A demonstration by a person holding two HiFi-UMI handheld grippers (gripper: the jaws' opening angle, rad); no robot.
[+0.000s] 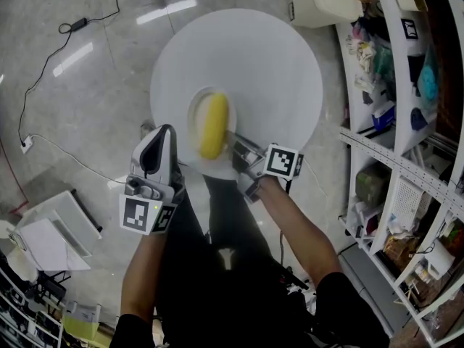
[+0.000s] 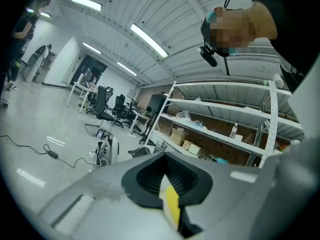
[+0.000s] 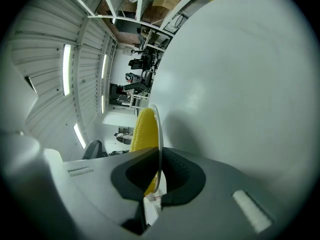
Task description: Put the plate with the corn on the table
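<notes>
**Plate with corn held over the near side of the round bench**

At the far left a black cable with its adapter (image 1: 75, 25) lies on the shiny floor (image 1: 94, 114), and a white box (image 1: 54, 230) stands lower down. Next comes the left claw (image 1: 163, 133), just beside the near-left edge of the bench (image 1: 254, 49), near the plate (image 1: 194, 113) but apart from it. In the left gripper view its jaws are pressed together and nothing of the task is between them. Only a small yellow and white strip shows low in the slit, and what it is I cannot tell. The plate is small and white and is above the near part of the round white bench. The yellow corn (image 1: 214, 125) lies along its middle. Whether the plate already touches the bench I cannot tell. The right claw (image 1: 238, 149) pinches the near-right rim of the plate. In the right gripper view the rim passes edge-on between the two black pads, with the corn on one side and the white bench top on the other. At the far right stand white shelves (image 1: 406, 129) full of mixed goods
</notes>
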